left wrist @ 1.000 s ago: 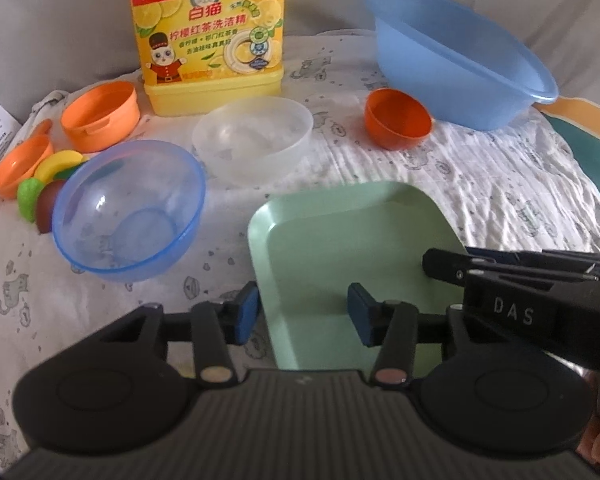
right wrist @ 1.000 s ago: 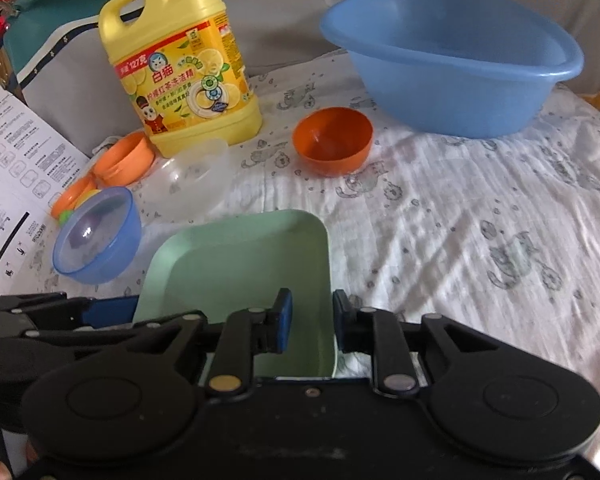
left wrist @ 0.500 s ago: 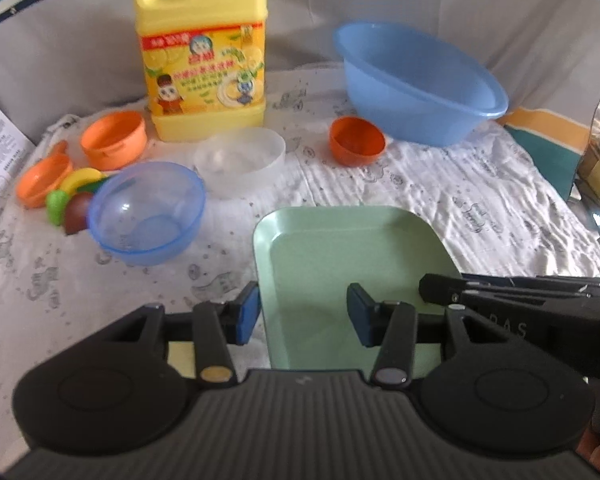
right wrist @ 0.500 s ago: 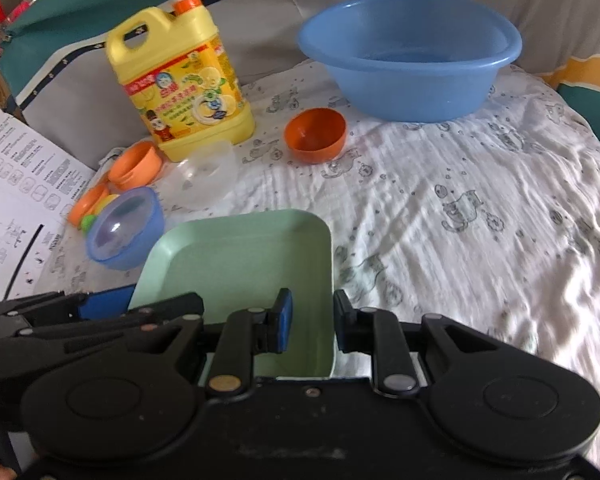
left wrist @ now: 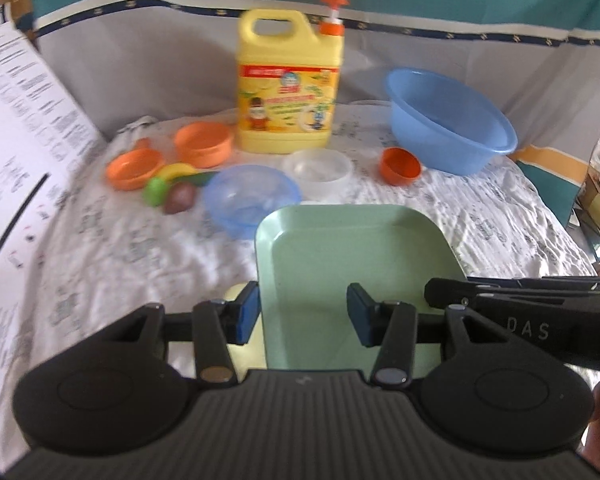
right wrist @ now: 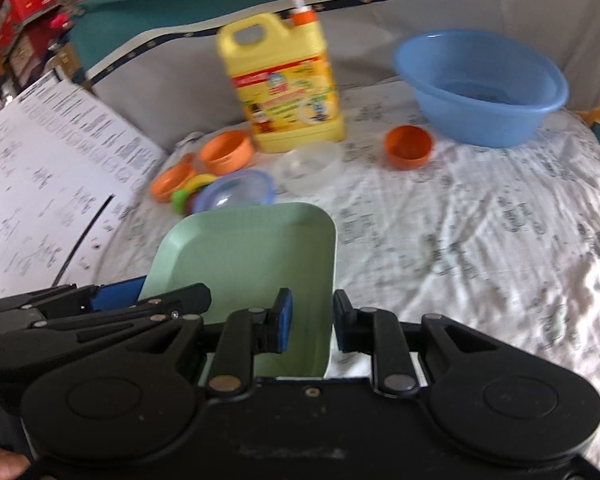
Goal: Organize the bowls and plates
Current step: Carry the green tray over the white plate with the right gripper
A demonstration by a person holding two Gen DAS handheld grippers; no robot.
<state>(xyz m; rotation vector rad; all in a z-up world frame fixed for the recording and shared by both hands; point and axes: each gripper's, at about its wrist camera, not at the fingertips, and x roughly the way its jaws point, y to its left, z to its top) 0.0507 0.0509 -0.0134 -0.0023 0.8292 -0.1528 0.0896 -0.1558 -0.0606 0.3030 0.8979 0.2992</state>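
Both grippers carry the green plate (left wrist: pixel 352 256) above the bed (right wrist: pixel 480 240): right gripper (right wrist: pixel 310 322) pinches its right rim, left gripper (left wrist: pixel 302 312) straddles its left rim, half open, grip unclear. Best kept level, hands moving together.

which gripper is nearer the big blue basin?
Right. The right gripper grips the green plate's edge on the blue basin's side; the left gripper holds the opposite edge, farther off.

A pale green square plate (left wrist: pixel 352 248) is held tilted above the cloth; beyond it lie a clear blue bowl (left wrist: pixel 252 196), a frosted bowl (left wrist: pixel 318 166), and orange bowls (left wrist: pixel 400 165).
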